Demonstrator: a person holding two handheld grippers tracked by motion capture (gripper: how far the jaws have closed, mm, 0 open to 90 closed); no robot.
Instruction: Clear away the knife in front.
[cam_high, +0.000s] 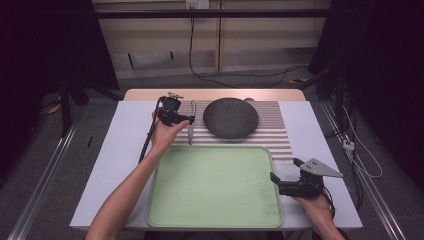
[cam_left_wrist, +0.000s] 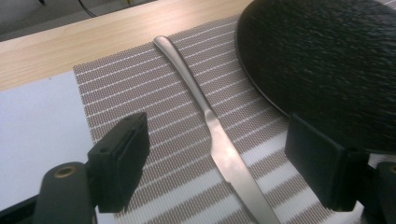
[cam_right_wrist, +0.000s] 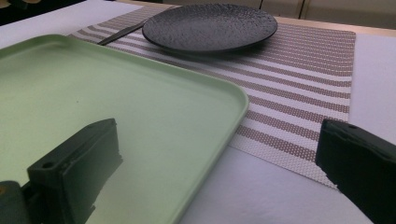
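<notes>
A silver knife (cam_left_wrist: 219, 140) lies flat on a striped mat (cam_high: 280, 135) at the far side of the table (cam_high: 115, 165). It sits just to the left of a round black plate (cam_high: 231, 117) that rests on the same mat. The knife's handle points to the far edge and its blade points to the near side.

The left gripper (cam_left_wrist: 217, 158) hangs right over the knife. Its two black jaws are spread wide, one on each side of the blade, and they do not touch it. Nothing is pinched between them. One jaw is close to the rim of the plate.

A big green tray (cam_high: 215, 187) lies on the near part of the table, just in front of the mat. There is nothing on it.

The right gripper (cam_high: 286, 176) sits at the right edge of the tray, on the near right of the table. Its jaws are spread apart too, and they hold nothing. It is well apart from the knife.
</notes>
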